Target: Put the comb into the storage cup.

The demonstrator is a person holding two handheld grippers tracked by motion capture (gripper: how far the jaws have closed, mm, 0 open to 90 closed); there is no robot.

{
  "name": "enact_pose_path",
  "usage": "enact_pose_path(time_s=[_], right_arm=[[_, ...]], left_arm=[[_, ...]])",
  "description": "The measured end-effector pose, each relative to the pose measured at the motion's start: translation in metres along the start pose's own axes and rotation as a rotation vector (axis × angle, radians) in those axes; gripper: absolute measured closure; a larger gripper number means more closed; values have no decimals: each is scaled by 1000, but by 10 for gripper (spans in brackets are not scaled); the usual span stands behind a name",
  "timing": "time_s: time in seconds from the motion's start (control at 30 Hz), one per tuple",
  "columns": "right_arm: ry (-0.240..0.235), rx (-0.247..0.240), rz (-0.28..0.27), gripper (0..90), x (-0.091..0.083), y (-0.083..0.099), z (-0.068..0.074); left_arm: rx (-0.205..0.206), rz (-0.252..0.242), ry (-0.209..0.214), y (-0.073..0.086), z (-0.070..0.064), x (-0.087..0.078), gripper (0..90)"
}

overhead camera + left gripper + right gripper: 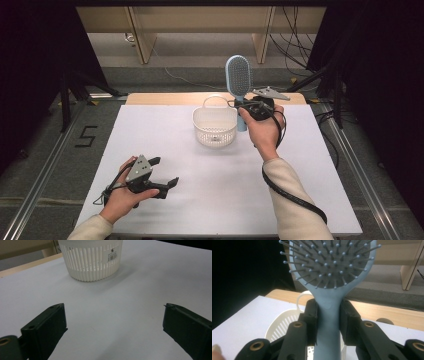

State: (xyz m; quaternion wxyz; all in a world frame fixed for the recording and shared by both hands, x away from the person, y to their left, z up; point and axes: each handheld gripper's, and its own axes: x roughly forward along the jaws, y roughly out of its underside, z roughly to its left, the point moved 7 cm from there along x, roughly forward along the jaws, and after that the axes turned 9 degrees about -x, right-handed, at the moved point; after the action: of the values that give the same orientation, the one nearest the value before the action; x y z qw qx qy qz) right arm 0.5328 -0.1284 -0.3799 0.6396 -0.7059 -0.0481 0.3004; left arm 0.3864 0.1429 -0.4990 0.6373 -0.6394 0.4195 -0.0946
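A light blue hairbrush [238, 77] stands upright in the air, bristle head up, just right of a white slatted basket [215, 126] at the table's middle back. My right gripper [246, 106] is shut on the brush's handle; in the right gripper view the hairbrush [329, 272] rises between the black jaws, gripper [328, 315], with the basket [280, 323] below and left. My left gripper [166, 172] rests low at the front left of the table, open with nothing in it. In the left gripper view its jaws stand wide apart, gripper [113, 322], and the basket [91, 258] lies ahead.
A white sheet covers the table [210, 175], with a wooden edge [150, 98] showing at the back. Cables [295, 55] and dark stands lie on the floor beyond. A black cable [290, 195] trails along the right sleeve.
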Motion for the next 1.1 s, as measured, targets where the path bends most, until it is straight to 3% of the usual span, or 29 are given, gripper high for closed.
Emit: enact_pose_path(time_s=[1.1], right_arm=[[0,2,11,709,17,-10,2]], left_arm=[[4,0,3,0,0,0,45]])
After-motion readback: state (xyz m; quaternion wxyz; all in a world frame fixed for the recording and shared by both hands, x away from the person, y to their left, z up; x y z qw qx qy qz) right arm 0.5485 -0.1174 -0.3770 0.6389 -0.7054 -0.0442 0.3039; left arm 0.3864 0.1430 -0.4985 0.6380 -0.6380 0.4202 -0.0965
